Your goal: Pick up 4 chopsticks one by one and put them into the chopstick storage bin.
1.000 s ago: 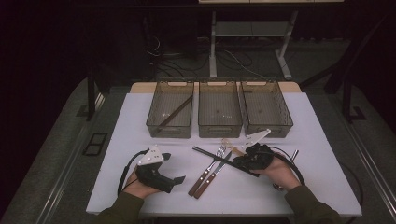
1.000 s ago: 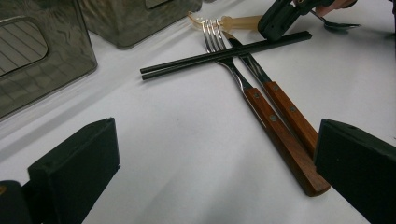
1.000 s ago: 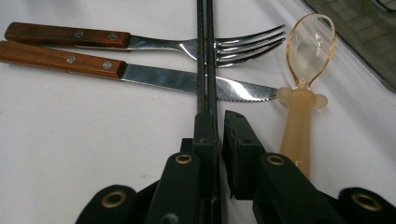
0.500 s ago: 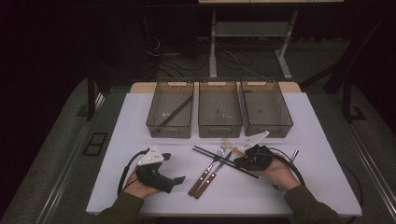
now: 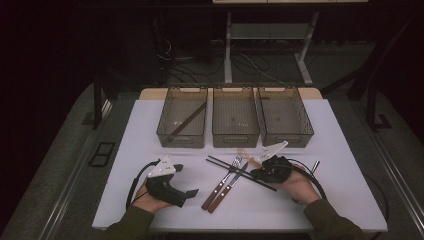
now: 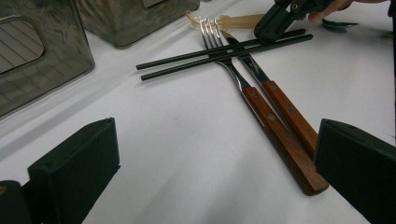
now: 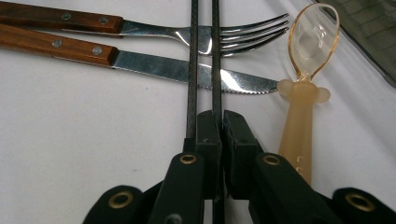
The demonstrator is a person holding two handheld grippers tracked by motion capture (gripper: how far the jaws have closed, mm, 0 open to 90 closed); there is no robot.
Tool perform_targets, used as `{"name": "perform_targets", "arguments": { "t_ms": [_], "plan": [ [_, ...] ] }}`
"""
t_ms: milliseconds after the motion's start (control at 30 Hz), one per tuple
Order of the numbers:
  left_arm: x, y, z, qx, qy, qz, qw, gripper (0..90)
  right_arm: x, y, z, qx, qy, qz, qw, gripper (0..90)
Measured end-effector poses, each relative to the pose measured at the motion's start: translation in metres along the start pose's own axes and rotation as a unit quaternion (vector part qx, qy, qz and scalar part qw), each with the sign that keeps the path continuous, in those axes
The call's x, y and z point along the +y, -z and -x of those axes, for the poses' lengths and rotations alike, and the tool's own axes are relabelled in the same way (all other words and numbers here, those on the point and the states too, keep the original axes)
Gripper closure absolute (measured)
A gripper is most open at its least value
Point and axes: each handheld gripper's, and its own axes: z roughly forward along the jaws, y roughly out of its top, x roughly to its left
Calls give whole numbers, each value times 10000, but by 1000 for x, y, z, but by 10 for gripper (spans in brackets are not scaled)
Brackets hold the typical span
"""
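Two black chopsticks (image 5: pixel 226 165) lie across a wood-handled fork (image 5: pixel 218 186) and knife (image 5: pixel 226 190) at the table's middle front. My right gripper (image 7: pixel 222 122) is shut on one chopstick (image 7: pixel 215 56). The other chopstick (image 7: pixel 192 56) runs along the outside of its left jaw. An amber plastic spoon (image 7: pixel 310 42) lies just to the right of the jaws. My left gripper (image 6: pixel 215 186) rests on the table, open and holding nothing. The fork (image 6: pixel 261 107) and knife (image 6: pixel 287 105) handles lie just inside its right jaw. The left gripper view also has the right gripper (image 6: pixel 275 21) on the chopsticks.
Three smoky plastic bins (image 5: pixel 235 136) stand side by side behind the cutlery. The left bin (image 5: pixel 165 131) holds a brown stick (image 5: pixel 187 120). A metal spoon (image 5: pixel 314 166) lies by the right hand. Bare white tabletop (image 5: pixel 125 145) spreads to the left.
The right gripper has edged very slightly left and down onto the chopsticks. The left gripper and the cutlery have stayed put.
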Motion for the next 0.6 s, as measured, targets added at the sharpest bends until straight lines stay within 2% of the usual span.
{"name": "perform_targets", "arguments": {
  "t_ms": [267, 600],
  "plan": [
    [0, 0, 0, -8, -3, 6, 10000, 0, 0, 2, 0, -24, 77, 16, 10000, 858],
    [0, 0, 0, -15, -6, 19, 10000, 0, 3, 12, 0, 2, -62, 276, 9996, 858]
  ]
}}
